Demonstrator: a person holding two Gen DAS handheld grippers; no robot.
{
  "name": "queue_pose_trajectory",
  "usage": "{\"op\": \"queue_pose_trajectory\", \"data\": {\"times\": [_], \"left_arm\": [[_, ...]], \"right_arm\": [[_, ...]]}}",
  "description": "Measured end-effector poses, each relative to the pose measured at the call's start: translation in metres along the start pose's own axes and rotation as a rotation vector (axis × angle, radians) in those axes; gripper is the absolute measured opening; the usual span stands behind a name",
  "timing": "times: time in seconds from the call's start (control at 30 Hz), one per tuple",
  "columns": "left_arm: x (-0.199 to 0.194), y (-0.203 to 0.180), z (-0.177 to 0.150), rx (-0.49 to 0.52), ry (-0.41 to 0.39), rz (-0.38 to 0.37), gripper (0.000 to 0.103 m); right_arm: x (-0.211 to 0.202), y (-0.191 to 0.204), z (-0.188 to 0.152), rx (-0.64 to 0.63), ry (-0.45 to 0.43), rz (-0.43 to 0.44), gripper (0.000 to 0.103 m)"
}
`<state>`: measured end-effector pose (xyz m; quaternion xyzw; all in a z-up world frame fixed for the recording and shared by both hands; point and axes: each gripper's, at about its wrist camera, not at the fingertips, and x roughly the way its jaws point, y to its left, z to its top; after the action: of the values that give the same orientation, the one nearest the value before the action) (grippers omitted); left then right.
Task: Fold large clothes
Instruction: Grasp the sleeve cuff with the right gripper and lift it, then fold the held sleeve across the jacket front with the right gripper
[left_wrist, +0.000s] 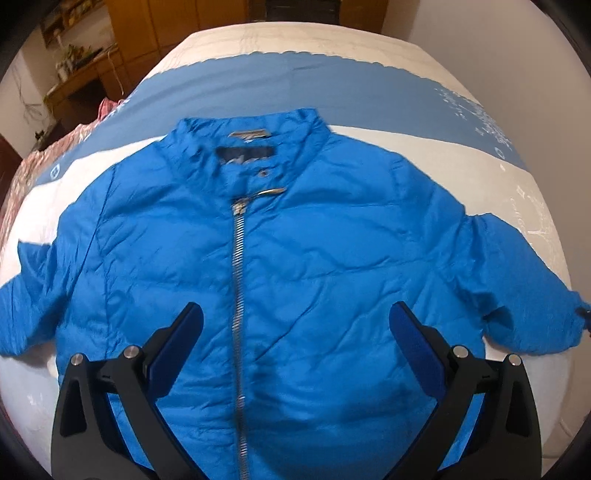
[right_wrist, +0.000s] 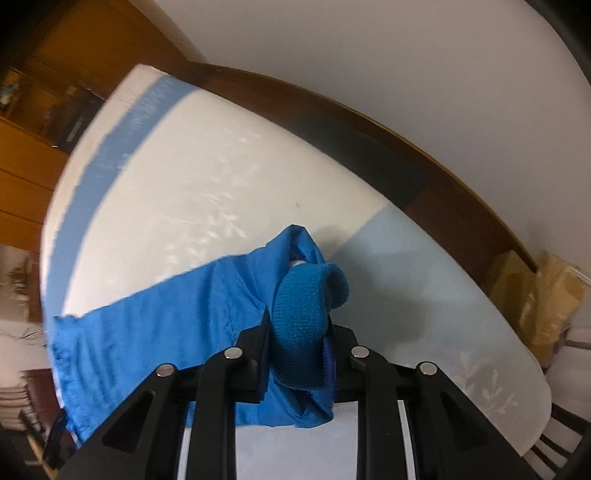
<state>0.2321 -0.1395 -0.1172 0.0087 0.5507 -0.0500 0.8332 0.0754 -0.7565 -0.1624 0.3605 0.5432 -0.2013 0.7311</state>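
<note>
The blue puffer jacket (left_wrist: 295, 266) lies face up on the bed (left_wrist: 280, 40), zipped, sleeves spread to both sides. Above its lower front the left gripper (left_wrist: 295, 325) hovers with its fingers wide apart and holding nothing. Only the right wrist view shows the knit cuff (right_wrist: 303, 325) of one sleeve, pinched between the closed fingers of the right gripper (right_wrist: 297, 354) over the white and blue bedcover (right_wrist: 221, 177).

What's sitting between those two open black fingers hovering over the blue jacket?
Only the jacket itself: in the left wrist view its front and silver zipper fill the gap of the open left gripper, which holds nothing.
</note>
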Motion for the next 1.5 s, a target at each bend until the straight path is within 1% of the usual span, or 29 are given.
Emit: {"op": "queue_pose_trajectory", "data": {"times": [0.07, 0.1, 0.17, 0.2, 0.27, 0.37, 0.5, 0.57, 0.63, 0.67, 0.7, 0.77, 0.87, 0.93, 0.97, 1.0, 1.03, 1.1, 1.13, 1.23, 1.27, 1.3, 1.37, 1.4, 1.47, 1.5], "left_arm": [[-0.007, 0.01, -0.002, 0.006, -0.016, 0.005, 0.1], [-0.01, 0.014, -0.002, 0.008, -0.024, 0.006, 0.1], [-0.018, 0.025, -0.002, 0.011, -0.043, 0.005, 0.1], [-0.021, 0.027, -0.002, 0.011, -0.047, 0.003, 0.1], [-0.026, 0.036, -0.002, 0.006, -0.056, -0.005, 0.1], [-0.029, 0.047, -0.004, 0.004, -0.053, -0.024, 0.1], [-0.029, 0.059, -0.008, 0.009, -0.046, -0.037, 0.1], [-0.029, 0.067, -0.01, 0.004, -0.038, -0.052, 0.1], [-0.029, 0.075, -0.012, -0.002, -0.035, -0.064, 0.1], [-0.03, 0.078, -0.013, -0.002, -0.037, -0.066, 0.1], [-0.031, 0.083, -0.014, -0.003, -0.039, -0.07, 0.1], [-0.03, 0.09, -0.014, -0.01, -0.036, -0.082, 0.1], [-0.027, 0.1, -0.015, -0.026, -0.024, -0.095, 0.1], [-0.024, 0.104, -0.015, -0.032, -0.02, -0.094, 0.1], [-0.022, 0.106, -0.015, -0.038, -0.015, -0.1, 0.1], [-0.02, 0.108, -0.015, -0.045, -0.009, -0.109, 0.1], [-0.019, 0.109, -0.015, -0.053, -0.005, -0.121, 0.1], [-0.017, 0.111, -0.014, -0.076, -0.002, -0.171, 0.1], [-0.015, 0.111, -0.013, -0.094, 0.006, -0.22, 0.1], [-0.004, 0.104, -0.01, -0.135, 0.034, -0.317, 0.1], [0.0, 0.101, -0.009, -0.141, 0.04, -0.328, 0.1], [0.005, 0.098, -0.008, -0.143, 0.047, -0.324, 0.1], [0.022, 0.089, -0.005, -0.147, 0.096, -0.262, 0.1], [0.032, 0.085, -0.004, -0.158, 0.122, -0.254, 0.1], [0.042, 0.078, -0.003, -0.174, 0.14, -0.302, 0.099], [0.046, 0.073, -0.002, -0.175, 0.144, -0.315, 0.098]], "right_arm": [[-0.01, 0.012, -0.01, 0.001, -0.024, 0.021, 0.022], [-0.024, 0.024, -0.015, -0.026, -0.046, 0.048, 0.022], [-0.049, 0.057, -0.024, -0.085, -0.078, 0.085, 0.022], [-0.064, 0.076, -0.031, -0.122, -0.093, 0.122, 0.022], [-0.084, 0.118, -0.047, -0.183, -0.083, 0.221, 0.022], [-0.094, 0.176, -0.072, -0.273, -0.061, 0.288, 0.022], [-0.077, 0.271, -0.111, -0.395, 0.005, 0.387, 0.022], [-0.059, 0.318, -0.126, -0.46, 0.023, 0.399, 0.022], [-0.042, 0.351, -0.143, -0.515, 0.037, 0.37, 0.022], [-0.034, 0.362, -0.15, -0.54, 0.038, 0.354, 0.022], [-0.027, 0.374, -0.164, -0.574, 0.045, 0.338, 0.022], [-0.01, 0.391, -0.178, -0.613, 0.074, 0.322, 0.022], [0.028, 0.418, -0.2, -0.657, 0.13, 0.283, 0.022], [0.038, 0.422, -0.212, -0.688, 0.163, 0.286, 0.025], [0.046, 0.423, -0.217, -0.695, 0.206, 0.332, 0.03], [0.048, 0.425, -0.216, -0.69, 0.241, 0.39, 0.033], [0.049, 0.426, -0.217, -0.68, 0.285, 0.486, 0.036], [0.043, 0.418, -0.213, -0.667, 0.311, 0.573, 0.036], [0.037, 0.411, -0.21, -0.668, 0.301, 0.589, 0.036], [0.023, 0.38, -0.193, -0.634, 0.261, 0.585, 0.036], [0.018, 0.368, -0.187, -0.623, 0.236, 0.564, 0.036], [0.014, 0.36, -0.183, -0.615, 0.215, 0.545, 0.036], [0.003, 0.334, -0.169, -0.594, 0.169, 0.5, 0.036], [-0.001, 0.323, -0.167, -0.587, 0.151, 0.484, 0.036], [-0.008, 0.304, -0.16, -0.574, 0.122, 0.46, 0.036], [-0.005, 0.299, -0.156, -0.562, 0.116, 0.449, 0.036]]}}
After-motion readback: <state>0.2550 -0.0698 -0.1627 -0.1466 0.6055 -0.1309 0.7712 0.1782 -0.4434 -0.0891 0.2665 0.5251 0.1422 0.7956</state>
